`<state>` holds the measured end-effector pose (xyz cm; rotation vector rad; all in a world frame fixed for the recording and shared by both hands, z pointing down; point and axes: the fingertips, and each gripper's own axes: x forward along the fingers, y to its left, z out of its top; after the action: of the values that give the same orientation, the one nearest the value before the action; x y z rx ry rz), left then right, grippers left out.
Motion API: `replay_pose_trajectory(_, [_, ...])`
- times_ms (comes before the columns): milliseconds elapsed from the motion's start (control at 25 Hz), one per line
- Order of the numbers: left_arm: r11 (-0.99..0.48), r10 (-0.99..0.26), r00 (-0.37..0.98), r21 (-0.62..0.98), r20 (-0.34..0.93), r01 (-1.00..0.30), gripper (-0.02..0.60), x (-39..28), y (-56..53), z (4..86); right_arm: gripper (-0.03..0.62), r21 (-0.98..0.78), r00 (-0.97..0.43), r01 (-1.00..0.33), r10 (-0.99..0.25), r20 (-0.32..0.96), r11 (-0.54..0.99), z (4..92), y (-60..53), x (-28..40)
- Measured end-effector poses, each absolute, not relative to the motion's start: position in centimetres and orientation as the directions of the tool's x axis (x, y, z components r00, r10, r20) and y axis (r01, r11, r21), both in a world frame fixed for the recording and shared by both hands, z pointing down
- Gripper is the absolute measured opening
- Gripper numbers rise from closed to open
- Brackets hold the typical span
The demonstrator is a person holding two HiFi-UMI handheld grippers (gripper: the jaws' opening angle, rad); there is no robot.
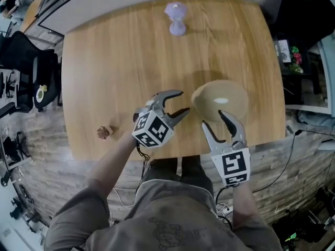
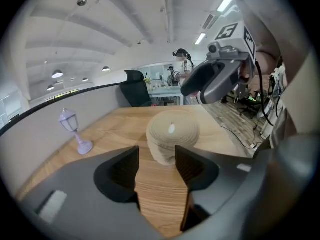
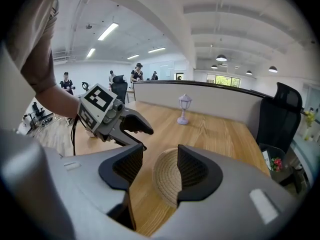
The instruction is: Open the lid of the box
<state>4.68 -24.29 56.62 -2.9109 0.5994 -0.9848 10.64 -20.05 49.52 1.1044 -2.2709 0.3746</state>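
A round woven box with a domed lid (image 1: 220, 102) sits near the table's front right; the lid is on. The left gripper view shows the box (image 2: 172, 135) just beyond the jaws. My left gripper (image 1: 179, 103) hovers open just left of the box, nothing between its jaws, also seen as left gripper (image 2: 156, 164). My right gripper (image 1: 216, 122) stands open at the box's near edge, its right jaw over the rim; in its own view the right gripper (image 3: 160, 165) has the box (image 3: 167, 176) partly between and behind its jaws, not pressed.
A small lilac lantern figurine (image 1: 176, 18) stands at the table's far edge. A small brown object (image 1: 104, 132) lies near the front left corner of the wooden table (image 1: 115, 61). Office chairs and cables surround the table.
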Motion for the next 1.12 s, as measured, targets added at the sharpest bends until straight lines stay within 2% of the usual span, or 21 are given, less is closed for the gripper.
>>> replay_pose_trajectory(360, [-0.942,-0.292,0.734,-0.054,0.613,-0.330,0.230,5.6,-24.7,61.6,0.206,-0.021,-0.473,-0.784,-0.575,0.668,0.620,54.2,-20.8,10.1])
replay_pose_trajectory(600, [-0.961,-0.259,0.740,-0.086,0.621,-0.264,0.235,6.7,-25.6,63.1,0.206,-0.041,-0.478,-0.781,-0.555,0.681,0.623,55.2,-21.0,10.4])
replay_pose_trajectory(720, [-0.977,-0.209,0.761,-0.105,0.614,-0.184,0.241,7.6,-25.2,63.7,0.206,-0.047,-0.480,-0.774,-0.535,0.695,0.632,56.2,-20.8,10.4])
replay_pose_trajectory(840, [-0.987,-0.160,0.762,-0.124,0.628,-0.105,0.298,8.5,-24.6,64.6,0.206,-0.043,-0.474,-0.764,-0.516,0.713,0.644,57.1,-20.5,10.3])
replay_pose_trajectory(1120, [-0.994,-0.110,0.787,-0.078,0.607,-0.079,0.321,9.9,-24.6,65.1,0.206,-0.026,-0.467,-0.747,-0.496,0.732,0.664,57.8,-20.3,10.4])
